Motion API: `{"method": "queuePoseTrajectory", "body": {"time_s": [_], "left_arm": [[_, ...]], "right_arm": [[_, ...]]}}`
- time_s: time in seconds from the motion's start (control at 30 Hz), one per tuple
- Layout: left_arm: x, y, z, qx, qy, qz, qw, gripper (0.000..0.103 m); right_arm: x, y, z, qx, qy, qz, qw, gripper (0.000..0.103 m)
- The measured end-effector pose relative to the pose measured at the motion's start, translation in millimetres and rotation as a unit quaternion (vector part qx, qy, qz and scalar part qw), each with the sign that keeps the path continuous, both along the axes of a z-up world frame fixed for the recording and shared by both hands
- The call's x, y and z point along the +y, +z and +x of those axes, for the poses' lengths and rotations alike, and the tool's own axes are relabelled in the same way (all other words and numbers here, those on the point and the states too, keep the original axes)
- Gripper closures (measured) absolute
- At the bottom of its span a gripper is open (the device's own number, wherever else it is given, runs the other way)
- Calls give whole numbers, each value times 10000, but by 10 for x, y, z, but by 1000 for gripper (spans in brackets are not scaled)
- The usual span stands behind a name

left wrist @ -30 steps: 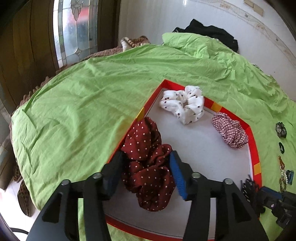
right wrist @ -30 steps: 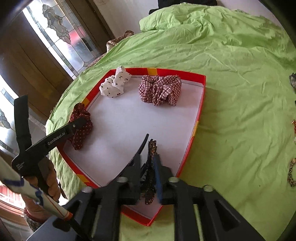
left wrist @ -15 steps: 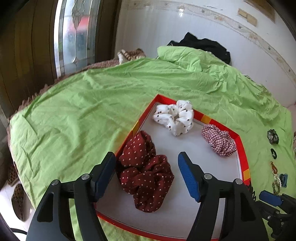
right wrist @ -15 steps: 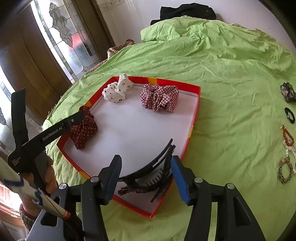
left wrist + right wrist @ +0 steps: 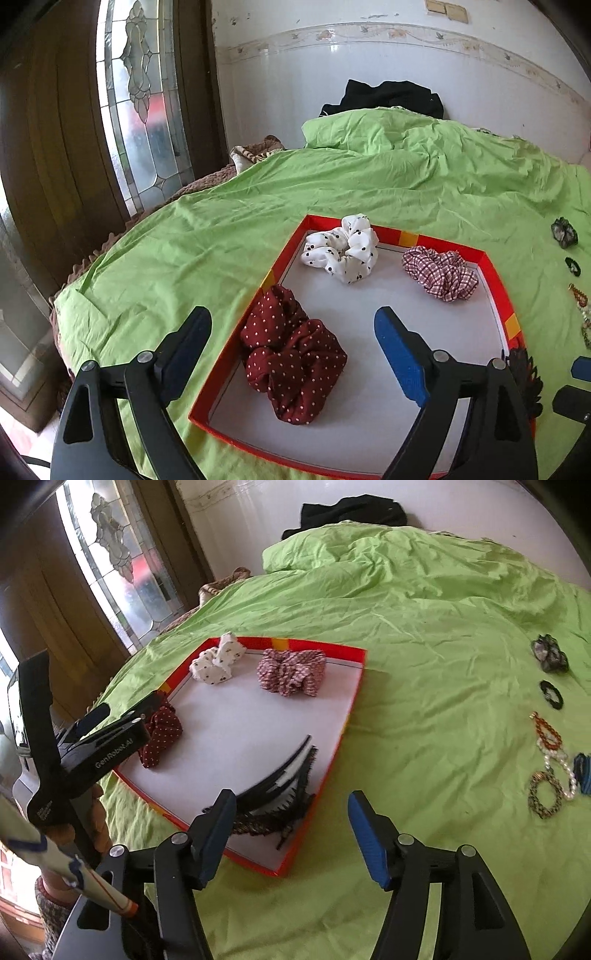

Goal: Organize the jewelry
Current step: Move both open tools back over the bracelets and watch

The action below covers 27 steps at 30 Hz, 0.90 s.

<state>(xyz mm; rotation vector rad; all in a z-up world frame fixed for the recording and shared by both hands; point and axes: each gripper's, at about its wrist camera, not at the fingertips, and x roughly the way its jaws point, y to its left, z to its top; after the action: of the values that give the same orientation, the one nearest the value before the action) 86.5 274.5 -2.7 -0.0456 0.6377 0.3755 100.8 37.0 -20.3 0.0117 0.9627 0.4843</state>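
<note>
— Fingers on both grippers have just been opening. The left gripper (image 5: 291,336) let go of the red scrunchie (image 5: 291,354), so its fingers are wide and empty.

— And the right gripper (image 5: 291,834)?

— Wide and empty too. Its hair clip (image 5: 277,794) now lies in the tray's (image 5: 354,690) near corner; the scrunchie lies at the tray's left edge.

— So two more are put away?

— Looks so. The bracelets (image 5: 550,768) wait on the bed (image 5: 406,627), right of the tray.

One text reads clearly: "GenRobot.AI", in white letters along the black arm of the left claw (image 5: 122,716) in the right wrist view. Small white print lower on its handle is illegible.
</note>
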Motion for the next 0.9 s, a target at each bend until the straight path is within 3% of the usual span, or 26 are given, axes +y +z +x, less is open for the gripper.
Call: {"method": "queuePoseTrajectory", "body": {"time_s": [0.43, 0.77, 0.9], "left_arm": [[-381, 45, -171, 284, -383, -273, 9985, 14], [-859, 133, -248, 470, -720, -303, 9958, 14], [-1114, 180, -240, 514, -878, -150, 9947, 14]], "right_arm": [[-854, -38, -56, 123, -896, -4, 9959, 29], [-1694, -36, -127, 101, -1625, 225, 9864, 26], [-2078, -53, -161, 120, -1969, 350, 9797, 26]]}}
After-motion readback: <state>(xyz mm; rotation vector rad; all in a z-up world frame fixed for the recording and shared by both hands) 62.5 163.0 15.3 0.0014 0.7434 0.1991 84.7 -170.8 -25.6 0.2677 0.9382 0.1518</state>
